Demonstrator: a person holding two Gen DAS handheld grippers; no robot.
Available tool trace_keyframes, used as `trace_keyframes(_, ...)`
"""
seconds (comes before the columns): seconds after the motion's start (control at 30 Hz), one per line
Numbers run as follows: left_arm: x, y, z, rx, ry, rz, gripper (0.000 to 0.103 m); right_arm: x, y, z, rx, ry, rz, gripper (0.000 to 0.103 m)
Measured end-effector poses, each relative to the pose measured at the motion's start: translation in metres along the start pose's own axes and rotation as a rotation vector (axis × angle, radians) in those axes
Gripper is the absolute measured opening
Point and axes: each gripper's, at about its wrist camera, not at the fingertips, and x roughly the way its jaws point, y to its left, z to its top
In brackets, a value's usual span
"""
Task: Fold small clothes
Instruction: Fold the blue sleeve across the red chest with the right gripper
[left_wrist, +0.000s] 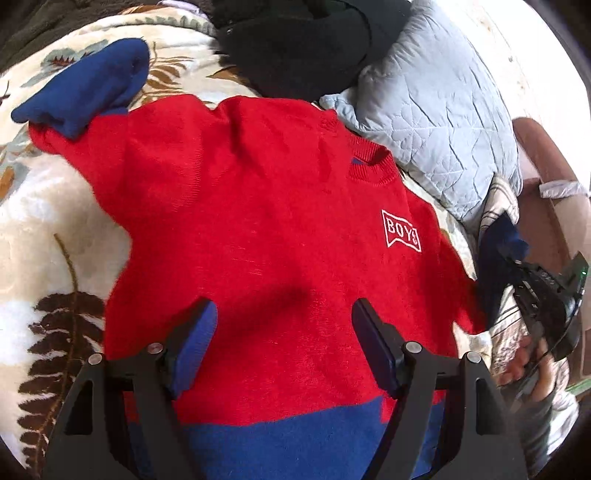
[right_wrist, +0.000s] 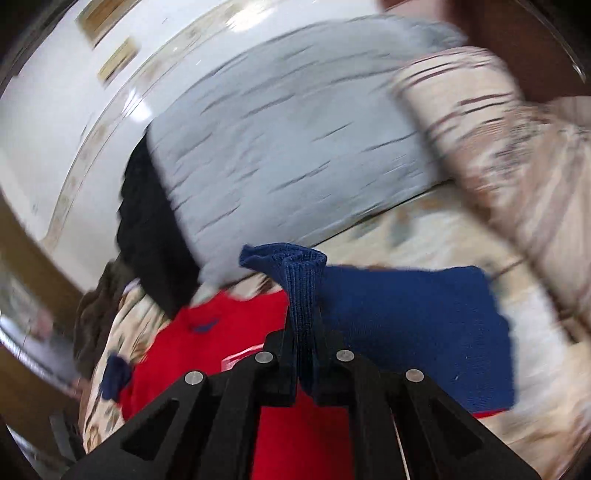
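- The bed is covered by a cream blanket (left_wrist: 44, 229) printed with brown fern leaves, and everything else lies on it.
- A red sweater (left_wrist: 258, 229) with a blue hem band and blue cuffs is spread front-up across the blanket, collar toward the pillow; a white "BOYS" emblem (left_wrist: 401, 236) sits on its chest.
- A pale blue quilted pillow (left_wrist: 436, 122) lies just beyond the collar, touching the sweater's shoulder edge.
- A heap of black clothing (left_wrist: 306, 48) rests behind the sweater, against the pillow's far end.
- A striped beige cloth (right_wrist: 491, 147) is bunched beside the pillow on the right side; the right wrist view is motion-blurred, so its details are unclear.
- One sleeve's blue cuff (left_wrist: 88, 88) sticks out on the blanket at the far left.
- The left tongs (left_wrist: 284, 343) hover over the sweater's lower front, jaws spread wide with nothing between them.
- The right tongs (right_wrist: 304, 354) are closed on the other sleeve's ribbed blue cuff (right_wrist: 301, 280), lifted at the sweater's right edge, the blue sleeve fabric trailing beside them.
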Motion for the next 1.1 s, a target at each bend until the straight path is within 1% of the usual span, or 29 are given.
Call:
trace_keyframes(0.17, -0.014, 0.013, 0.008, -0.032, -0.015, -0.015, 0.075, 0.036, 0.064, -0.028, -0.072, 0.080, 0.063, 0.004)
trace_keyframes(0.2, -0.019, 0.017, 0.009, -0.039, -0.027, -0.007, 0.075, 0.043, 0.080, -0.037, -0.087, 0.101, 0.084, 0.004)
trace_keyframes(0.27, -0.025, 0.022, 0.011, -0.049, -0.044, 0.003, 0.075, 0.052, 0.099, -0.049, -0.107, 0.127, 0.106, 0.004)
trace_keyframes(0.4, -0.033, 0.037, 0.015, -0.103, -0.053, -0.038, 0.075, 0.077, 0.144, -0.083, -0.144, 0.200, 0.162, 0.005)
trace_keyframes(0.43, -0.034, 0.039, 0.016, -0.114, -0.055, -0.045, 0.075, 0.082, 0.150, -0.090, -0.148, 0.219, 0.170, 0.005)
trace_keyframes(0.47, -0.034, 0.040, 0.016, -0.120, -0.057, -0.046, 0.075, 0.087, 0.156, -0.098, -0.148, 0.245, 0.180, 0.010)
trace_keyframes(0.5, -0.035, 0.040, 0.017, -0.121, -0.057, -0.045, 0.075, 0.095, 0.162, -0.108, -0.143, 0.287, 0.194, 0.015)
trace_keyframes(0.53, -0.035, 0.040, 0.017, -0.118, -0.058, -0.045, 0.075, 0.103, 0.166, -0.118, -0.140, 0.342, 0.186, 0.018)
trace_keyframes(0.6, -0.034, 0.038, 0.017, -0.112, -0.056, -0.049, 0.075, 0.108, 0.170, -0.131, -0.145, 0.413, 0.170, 0.019)
trace_keyframes(0.63, -0.034, 0.037, 0.016, -0.109, -0.054, -0.054, 0.075, 0.104, 0.168, -0.133, -0.141, 0.424, 0.185, 0.019)
trace_keyframes(0.67, -0.034, 0.037, 0.016, -0.108, -0.051, -0.064, 0.075, 0.097, 0.165, -0.131, -0.131, 0.412, 0.203, 0.021)
trace_keyframes(0.73, -0.030, 0.036, 0.014, -0.114, -0.035, -0.093, 0.075, 0.067, 0.147, -0.120, -0.092, 0.355, 0.249, 0.026)
trace_keyframes(0.77, -0.028, 0.034, 0.013, -0.117, -0.024, -0.108, 0.075, 0.053, 0.136, -0.114, -0.071, 0.325, 0.262, 0.032)
trace_keyframes(0.8, -0.024, 0.031, 0.011, -0.118, -0.011, -0.123, 0.075, 0.032, 0.114, -0.105, -0.032, 0.266, 0.265, 0.039)
trace_keyframes(0.87, -0.012, 0.019, 0.007, -0.117, 0.024, -0.148, 0.075, 0.010, 0.083, -0.097, 0.015, 0.202, 0.227, 0.040)
trace_keyframes(0.9, -0.007, 0.014, 0.006, -0.115, 0.040, -0.151, 0.075, -0.003, 0.056, -0.093, 0.054, 0.169, 0.194, 0.040)
trace_keyframes(0.93, 0.003, 0.005, 0.004, -0.113, 0.069, -0.157, 0.075, -0.009, 0.038, -0.090, 0.088, 0.153, 0.176, 0.040)
trace_keyframes(0.97, 0.009, 0.001, 0.004, -0.112, 0.082, -0.159, 0.075, -0.013, 0.021, -0.088, 0.127, 0.141, 0.158, 0.040)
trace_keyframes(1.0, 0.016, -0.006, 0.005, -0.113, 0.095, -0.154, 0.075, -0.020, -0.007, -0.087, 0.199, 0.120, 0.135, 0.040)
trace_keyframes(1.03, 0.023, -0.012, 0.007, -0.120, 0.097, -0.142, 0.075, -0.023, -0.024, -0.086, 0.245, 0.106, 0.130, 0.040)
trace_keyframes(1.07, 0.026, -0.015, 0.010, -0.128, 0.086, -0.130, 0.070, -0.026, -0.038, -0.087, 0.288, 0.095, 0.129, 0.040)
trace_keyframes(1.1, 0.030, -0.019, 0.015, -0.143, 0.057, -0.107, 0.031, -0.030, -0.059, -0.087, 0.350, 0.082, 0.128, 0.040)
